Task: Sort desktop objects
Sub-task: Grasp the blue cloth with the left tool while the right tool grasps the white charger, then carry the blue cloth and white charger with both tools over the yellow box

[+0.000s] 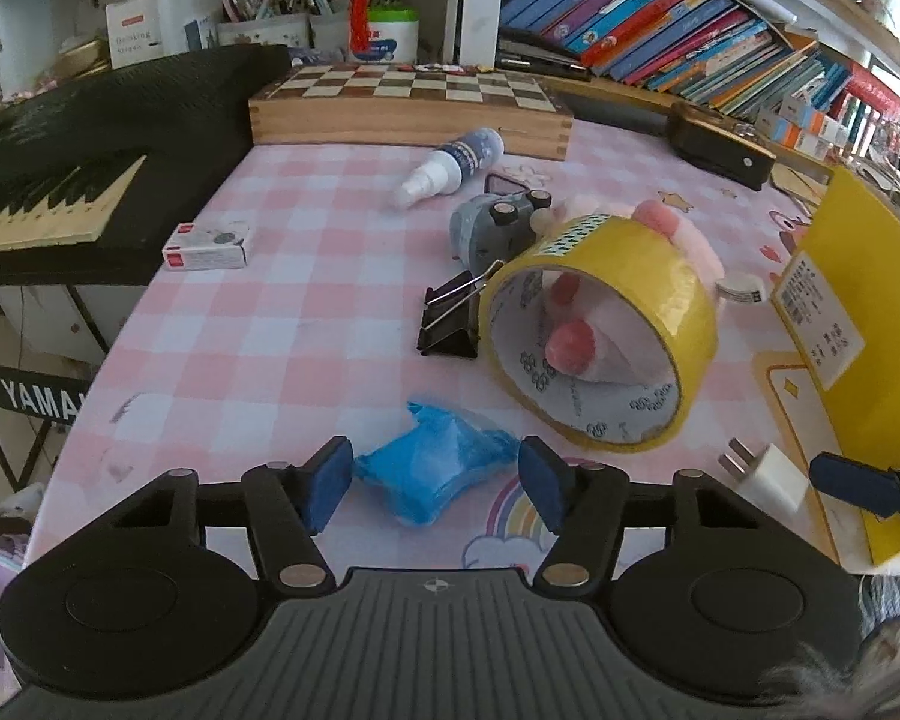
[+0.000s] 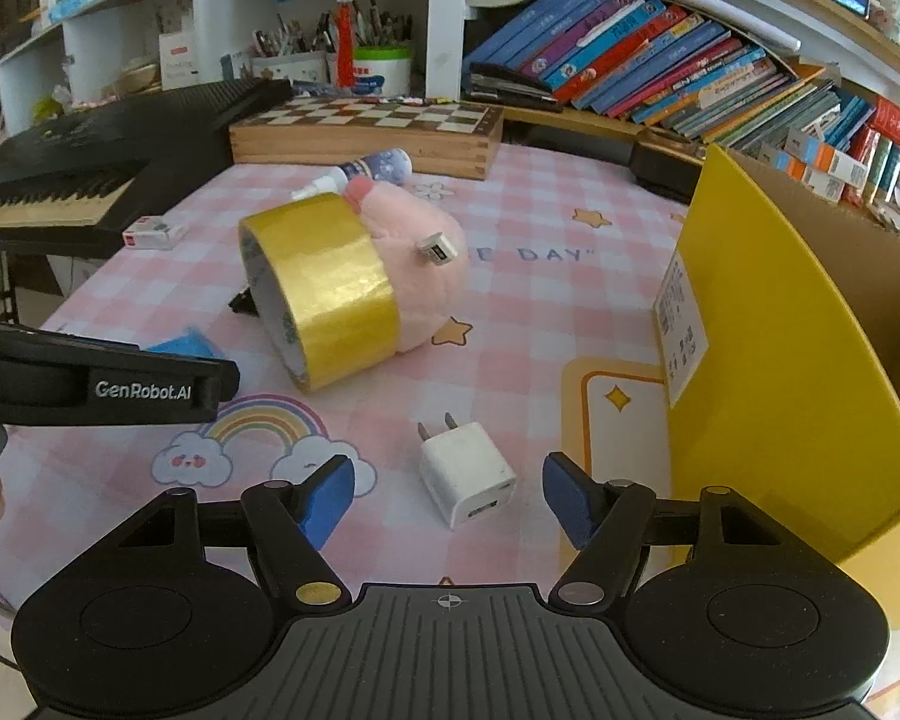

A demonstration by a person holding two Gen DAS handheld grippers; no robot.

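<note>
Two grippers, both jaws parted, nothing gripped: left gripper (image 1: 435, 483) straddles crinkled blue plastic packet (image 1: 432, 474), right gripper (image 2: 448, 498) straddles white plug-in charger cube (image 2: 467, 474), near the table's front edge. Yellow cardboard box (image 2: 768, 324) at right edge; sorting apparently unstarted.

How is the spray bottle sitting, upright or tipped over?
Tipped over. The spray bottle lies on its side on the checked tablecloth just in front of the chess box, white nozzle pointing toward the keyboard.
</note>
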